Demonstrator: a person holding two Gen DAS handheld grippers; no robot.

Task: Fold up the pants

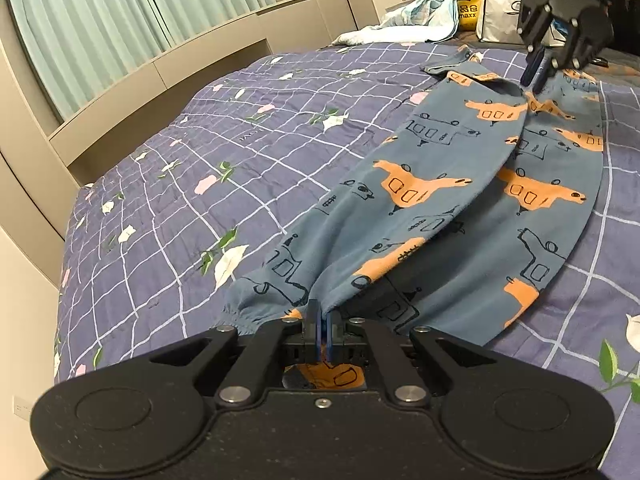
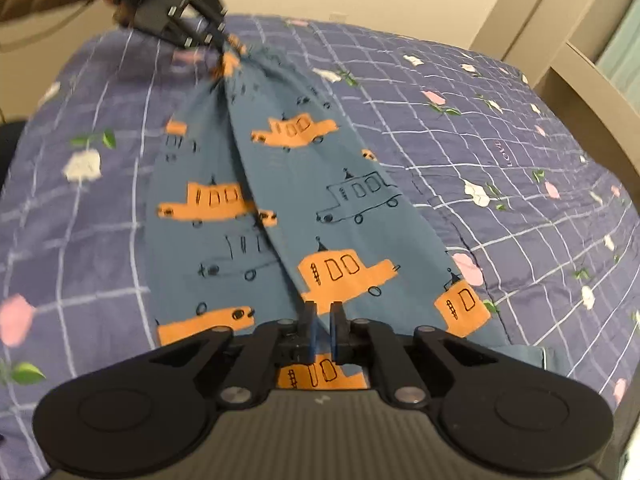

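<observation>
Blue pants [image 1: 460, 200] printed with orange and outlined cars lie stretched lengthwise on the bed, one leg laid over the other. My left gripper [image 1: 322, 320] is shut on the gathered leg cuffs at the near end. My right gripper [image 1: 534, 80] shows at the far end, pinching the waist end. In the right wrist view the right gripper [image 2: 323, 320] is shut on the pants [image 2: 288, 200], and the left gripper [image 2: 226, 46] holds the bunched cuffs at the far end, slightly raised.
A purple checked quilt [image 1: 200, 168] with flower prints covers the bed. A beige headboard ledge [image 1: 160, 76] and green curtains stand behind it. A crumpled light blue cloth [image 1: 408, 20], a yellow bag [image 1: 470, 4] and a white bag [image 1: 504, 4] sit at the far edge.
</observation>
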